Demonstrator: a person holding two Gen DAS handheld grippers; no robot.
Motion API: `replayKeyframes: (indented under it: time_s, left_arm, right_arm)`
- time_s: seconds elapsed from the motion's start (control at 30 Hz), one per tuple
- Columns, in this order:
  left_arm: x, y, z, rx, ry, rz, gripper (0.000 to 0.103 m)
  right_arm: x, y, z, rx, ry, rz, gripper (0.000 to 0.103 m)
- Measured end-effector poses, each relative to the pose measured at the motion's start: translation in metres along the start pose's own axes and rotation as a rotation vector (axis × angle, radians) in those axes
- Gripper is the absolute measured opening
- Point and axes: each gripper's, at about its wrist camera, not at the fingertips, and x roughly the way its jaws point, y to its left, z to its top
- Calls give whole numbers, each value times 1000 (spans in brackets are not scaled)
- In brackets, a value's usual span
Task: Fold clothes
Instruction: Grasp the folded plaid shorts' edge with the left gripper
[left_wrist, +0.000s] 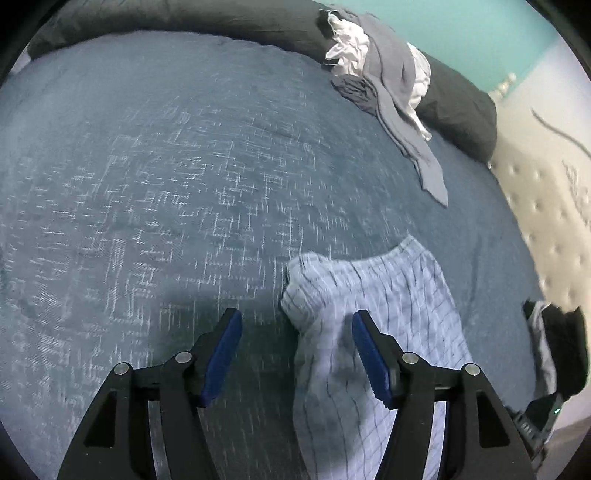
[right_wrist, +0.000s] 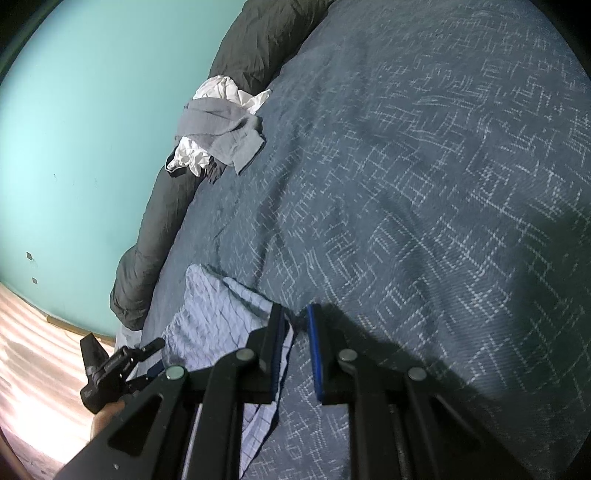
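A light blue checked garment (left_wrist: 373, 295) lies crumpled on the blue patterned bedspread (left_wrist: 166, 192), near the bed's edge. My left gripper (left_wrist: 295, 325) hovers over the garment's left end, jaws wide apart. The cloth lies below the gap and under the right finger (left_wrist: 371, 362), and neither pad presses on it. In the right wrist view the same garment (right_wrist: 218, 314) runs up to my right gripper (right_wrist: 298, 332), whose jaws stand nearly together with the garment's edge pinched at the left pad. The left gripper (right_wrist: 157, 356) shows there at lower left.
A loose pile of grey and white clothes (left_wrist: 380, 74) (right_wrist: 221, 125) rests against a dark rolled duvet (right_wrist: 155, 229) along the far side of the bed. Beyond are a teal wall (right_wrist: 92, 129), wooden floor (right_wrist: 33, 332) and a white quilted surface (left_wrist: 546, 221).
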Motion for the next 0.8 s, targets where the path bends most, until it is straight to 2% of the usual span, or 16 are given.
replayKeyframes:
  time_s: [0.07,0.13,0.27,0.3,0.43,0.63,0.67,0.7,0.77,0.8]
  left_arm:
    - [6,5,6,-15,8,-38,65]
    - [11,9,13,-43,10,-75,59]
    - [22,9,19,-50,25,-99,42]
    - [23,9,19,-46,27,-100,32]
    - [27,11,20,-46,19,-116,25]
    - [29,6,22,0,15,-121,25]
    - [29,4,22,13,14,-118,25]
    - [29,4,22,22,13,-116,24]
    - [30,2,22,34,11,-116,24]
    - [30,2,22,37,10,-118,24]
  right_arm:
    - [1,1,-1,-9,3,-7,13]
    - [2,2,-2,-18,2,-14,13]
    - [4,7,-3,-59,5,-31,13]
    - [5,9,-3,-71,8,-33,13]
    - [10,19,-4,-109,37,-24,13]
    - [11,64,6,-255,64,-16,14]
    - [15,74,12,-283,73,-17,22]
    - [23,88,21,-310,86,-20,38]
    - [37,110,35,-356,122,-5,46]
    - [51,126,43,-398,154,-4,46]
